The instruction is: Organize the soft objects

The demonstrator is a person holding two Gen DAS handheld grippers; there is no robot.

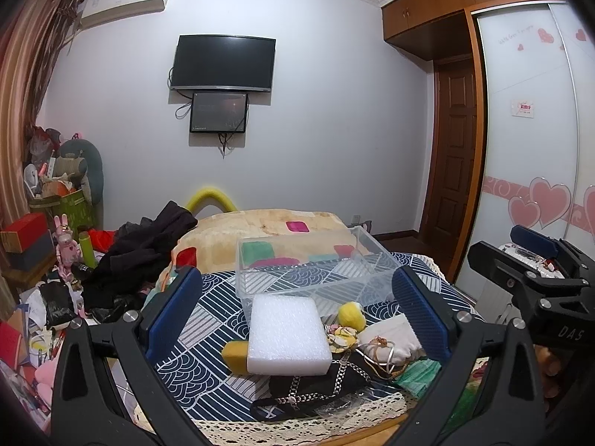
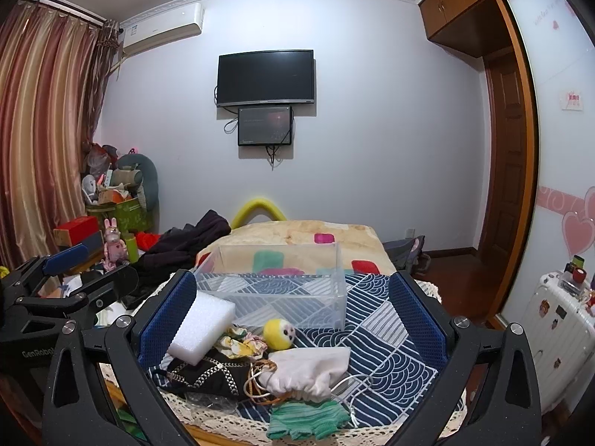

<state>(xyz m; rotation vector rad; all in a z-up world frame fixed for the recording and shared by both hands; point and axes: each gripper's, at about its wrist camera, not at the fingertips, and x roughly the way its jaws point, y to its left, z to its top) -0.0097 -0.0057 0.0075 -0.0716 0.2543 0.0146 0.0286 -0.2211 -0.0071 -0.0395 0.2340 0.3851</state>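
A clear plastic box (image 1: 316, 260) (image 2: 275, 286) stands empty on the patterned bedspread. In front of it lie a white foam block (image 1: 286, 334) (image 2: 202, 329), a yellow sponge (image 1: 234, 356), a yellow felt ball with eyes (image 1: 351, 314) (image 2: 279, 332), a floral scrunchie (image 2: 240, 345), a white drawstring pouch (image 1: 390, 342) (image 2: 305, 369), a black chain-trimmed cloth (image 1: 316, 383) (image 2: 202, 375) and a green cloth (image 1: 418, 373) (image 2: 306, 420). My left gripper (image 1: 293, 293) is open above the pile. My right gripper (image 2: 293, 308) is open too, empty.
A black garment (image 1: 145, 249) (image 2: 186, 241) is heaped on the bed's left. Cluttered boxes and toys (image 1: 55, 223) stand at the left wall. A white suitcase (image 2: 561, 327) stands at the right by the wardrobe.
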